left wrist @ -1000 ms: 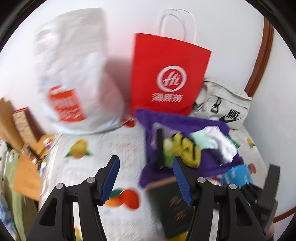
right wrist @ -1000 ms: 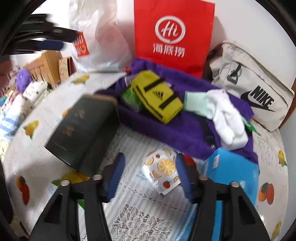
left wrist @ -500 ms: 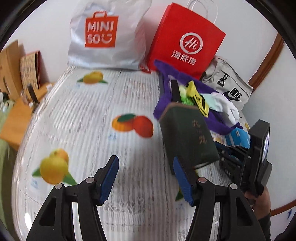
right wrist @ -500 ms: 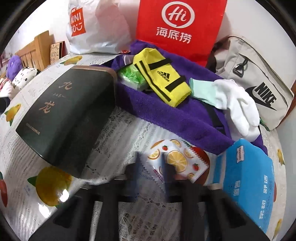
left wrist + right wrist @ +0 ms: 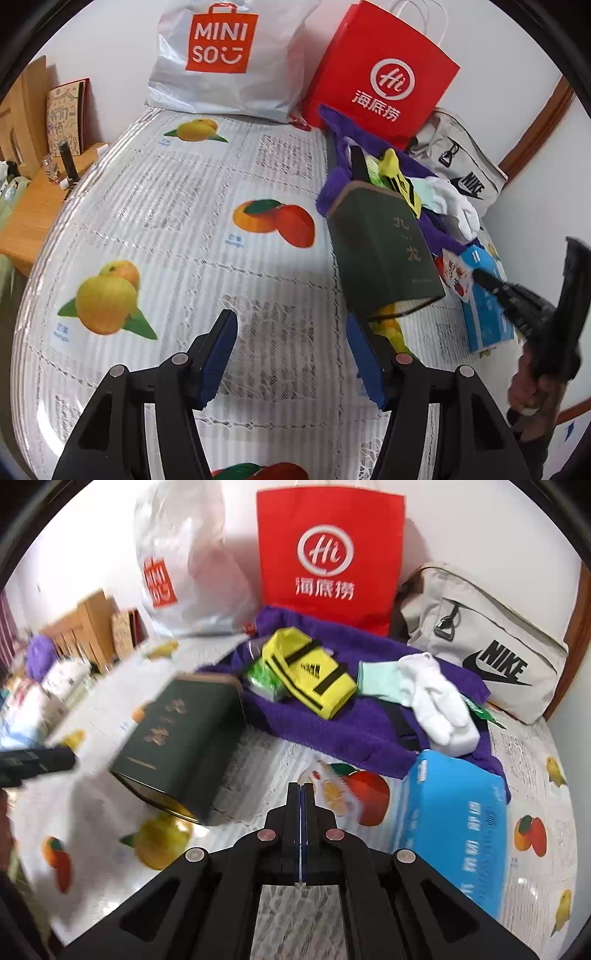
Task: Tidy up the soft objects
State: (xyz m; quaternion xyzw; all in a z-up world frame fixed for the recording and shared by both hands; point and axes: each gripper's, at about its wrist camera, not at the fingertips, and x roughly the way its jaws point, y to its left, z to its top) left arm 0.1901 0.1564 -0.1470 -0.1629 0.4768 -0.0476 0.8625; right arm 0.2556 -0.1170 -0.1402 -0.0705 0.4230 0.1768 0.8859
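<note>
Now the right gripper (image 5: 302, 788) has closed its fingers on the fruit-print packet (image 5: 325, 786), wide a second ago. The left gripper (image 5: 291, 354) stays wide, empty. Likely the first pick.

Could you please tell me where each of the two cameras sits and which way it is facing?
Left wrist: on the open left gripper, facing across the fruit-print cloth toward the Miniso bag; the right hand shows at the edge.
Right wrist: on the shut right gripper, facing the purple towel and its pile; the left gripper's tip shows left.
Shared: green box, red bag, Nike bag, blue pack.
</note>
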